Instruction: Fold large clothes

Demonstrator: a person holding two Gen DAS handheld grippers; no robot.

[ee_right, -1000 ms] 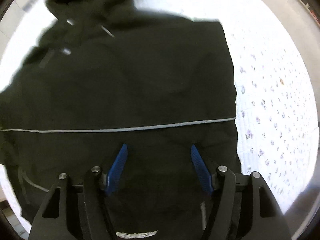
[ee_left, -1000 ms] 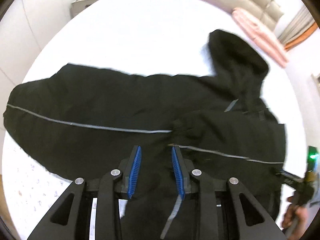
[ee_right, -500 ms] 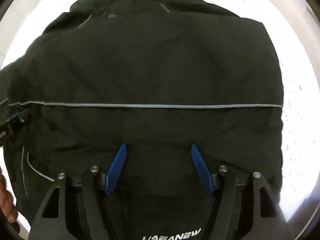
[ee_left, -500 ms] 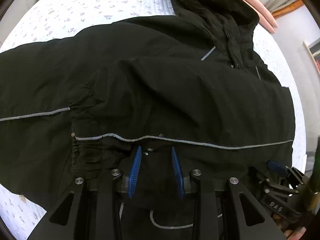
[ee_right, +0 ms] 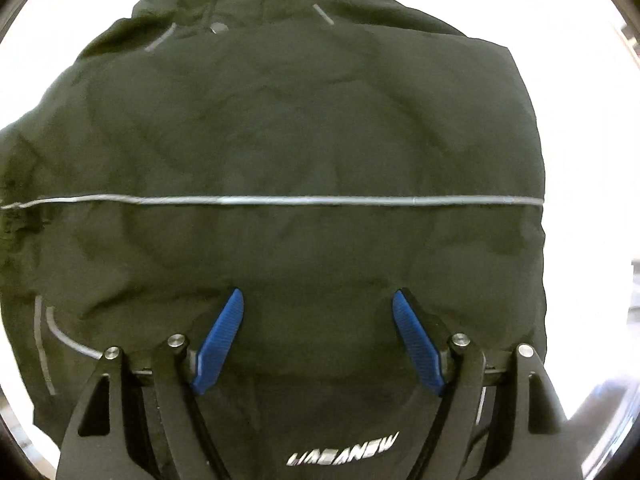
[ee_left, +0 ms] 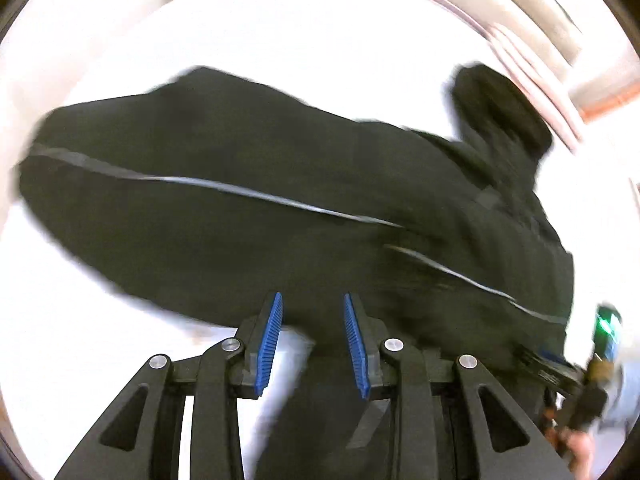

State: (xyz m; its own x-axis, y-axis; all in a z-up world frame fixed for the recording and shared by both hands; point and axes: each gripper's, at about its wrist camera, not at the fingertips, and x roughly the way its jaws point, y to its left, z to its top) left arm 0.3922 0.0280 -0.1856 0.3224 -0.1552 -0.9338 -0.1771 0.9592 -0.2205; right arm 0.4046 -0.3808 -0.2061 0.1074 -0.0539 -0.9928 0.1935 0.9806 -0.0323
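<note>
We see a black jacket [ee_right: 304, 152] spread across a white bed [ee_left: 312, 32], hood [ee_left: 500, 112] at the far right and a sleeve reaching left. A grey stripe [ee_right: 280, 201] runs across its body. Beyond the bed, a pale headboard [ee_left: 500, 4] curves along the far side, with pink pillows [ee_left: 540, 92] beside the hood. Our left claw [ee_left: 313, 340] hovers over the near hem, blue pads apart, gripping nothing. Our right claw [ee_right: 318, 342] stands wide open over the jacket's lower body.
</note>
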